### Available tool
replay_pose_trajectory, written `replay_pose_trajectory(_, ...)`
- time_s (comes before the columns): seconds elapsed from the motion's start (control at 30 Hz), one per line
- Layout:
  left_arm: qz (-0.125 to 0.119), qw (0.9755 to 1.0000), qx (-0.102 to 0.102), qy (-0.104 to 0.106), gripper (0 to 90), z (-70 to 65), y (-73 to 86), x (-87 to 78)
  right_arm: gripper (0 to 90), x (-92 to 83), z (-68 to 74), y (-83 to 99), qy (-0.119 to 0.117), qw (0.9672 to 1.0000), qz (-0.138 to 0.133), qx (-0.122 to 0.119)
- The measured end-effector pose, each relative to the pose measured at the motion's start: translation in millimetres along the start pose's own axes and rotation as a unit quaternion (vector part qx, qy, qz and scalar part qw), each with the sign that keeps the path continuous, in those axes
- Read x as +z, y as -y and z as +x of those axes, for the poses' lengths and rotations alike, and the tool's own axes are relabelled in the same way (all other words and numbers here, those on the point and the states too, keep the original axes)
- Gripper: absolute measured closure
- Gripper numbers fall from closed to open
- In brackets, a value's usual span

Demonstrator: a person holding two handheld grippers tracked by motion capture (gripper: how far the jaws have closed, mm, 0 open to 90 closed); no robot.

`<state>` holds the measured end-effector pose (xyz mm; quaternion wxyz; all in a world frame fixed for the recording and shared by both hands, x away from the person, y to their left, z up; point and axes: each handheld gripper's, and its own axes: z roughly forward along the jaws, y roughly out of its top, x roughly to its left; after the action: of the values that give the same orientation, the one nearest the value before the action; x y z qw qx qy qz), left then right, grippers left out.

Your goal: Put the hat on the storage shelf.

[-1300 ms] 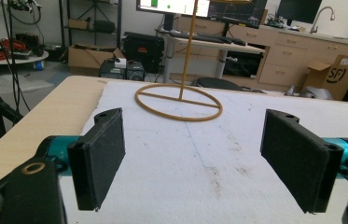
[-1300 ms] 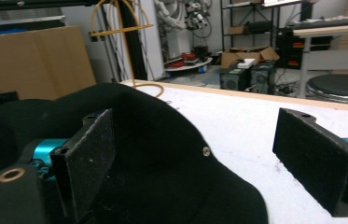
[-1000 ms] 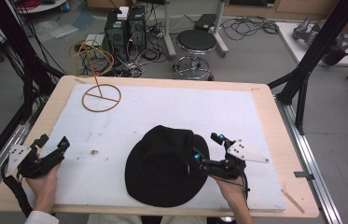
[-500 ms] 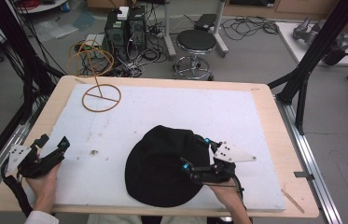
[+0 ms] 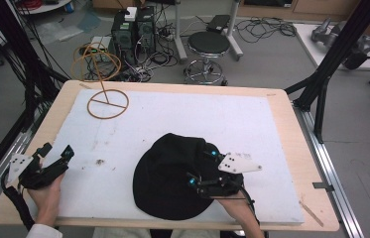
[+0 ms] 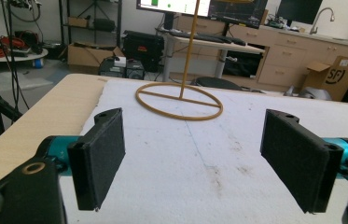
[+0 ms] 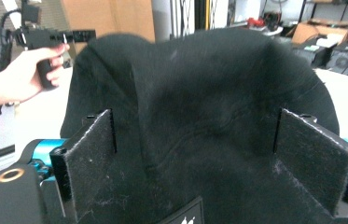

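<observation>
Right gripper (image 5: 200, 167) moved left onto the floppy black fabric hat (image 5: 170, 178), jaws apart, straddling its crown. Left gripper (image 5: 56, 155) unchanged well left of the hat, jaws apart, empty. Brass wire ring stand (image 5: 107, 103) far behind the hat.

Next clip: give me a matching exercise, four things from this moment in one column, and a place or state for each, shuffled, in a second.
Things:
1. black hat
2. wire stand
3. left gripper
4. right gripper

Places or states:
A. open, over the table's near left corner, nothing between its fingers
B. upright at the far left of the white mat
C. open, with the black fabric between its fingers
D. lying on the mat's near middle

Pairs: 1-D, 2-B, 3-A, 4-C
</observation>
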<state>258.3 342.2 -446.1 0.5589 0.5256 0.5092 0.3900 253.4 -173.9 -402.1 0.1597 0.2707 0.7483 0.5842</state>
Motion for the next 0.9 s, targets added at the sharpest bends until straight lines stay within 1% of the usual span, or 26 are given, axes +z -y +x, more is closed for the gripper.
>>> replay_pose_trajectory(0.17,0.001,1.0000,-0.002,0.001,22.2,0.3,0.3,0.2,12.4,6.7,0.6,6.6,-0.002,0.9998,0.019,0.003)
replay_pose_trajectory(0.27,0.001,1.0000,-0.002,0.000,22.2,0.2,0.3,0.1,12.3,11.0,2.0,9.6,-0.004,0.9997,0.025,0.002)
replay_pose_trajectory(0.33,0.002,1.0000,-0.002,0.001,22.2,0.2,0.3,0.0,12.3,12.3,2.6,10.1,-0.002,0.9996,0.029,0.001)
replay_pose_trajectory(0.37,0.001,1.0000,-0.002,0.001,22.2,0.1,0.3,0.2,12.4,15.7,3.9,11.0,0.003,0.9994,0.034,0.003)
replay_pose_trajectory(0.53,0.001,1.0000,-0.002,0.002,22.2,-0.1,0.3,0.2,13.0,20.5,4.8,15.4,0.001,0.9994,0.031,0.014)
replay_pose_trajectory(0.6,0.001,1.0000,-0.002,0.002,22.2,0.0,0.3,0.1,16.8,21.2,4.8,16.5,0.005,0.9994,0.030,0.014)
replay_pose_trajectory(0.63,0.001,1.0000,-0.003,0.002,22.2,0.1,0.3,0.1,20.2,21.1,4.7,16.9,0.013,0.9995,0.028,0.013)
replay_pose_trajectory(0.7,0.001,1.0000,-0.003,0.002,22.2,0.1,0.2,0.0,25.1,20.4,4.7,17.7,0.020,0.9995,0.019,0.016)
replay_pose_trajectory(0.73,0.001,1.0000,-0.003,0.002,22.2,0.1,0.2,0.0,25.1,20.4,4.7,17.7,0.020,0.9995,0.019,0.016)
replay_pose_trajectory(0.77,0.001,1.0000,-0.002,0.001,22.2,-0.1,0.2,0.0,30.2,19.6,4.3,18.6,0.022,0.9994,0.008,0.025)
replay_pose_trajectory(0.9,0.000,1.0000,-0.002,0.002,22.2,-0.7,0.2,0.1,34.0,20.4,4.8,19.0,0.025,0.9995,0.006,0.018)
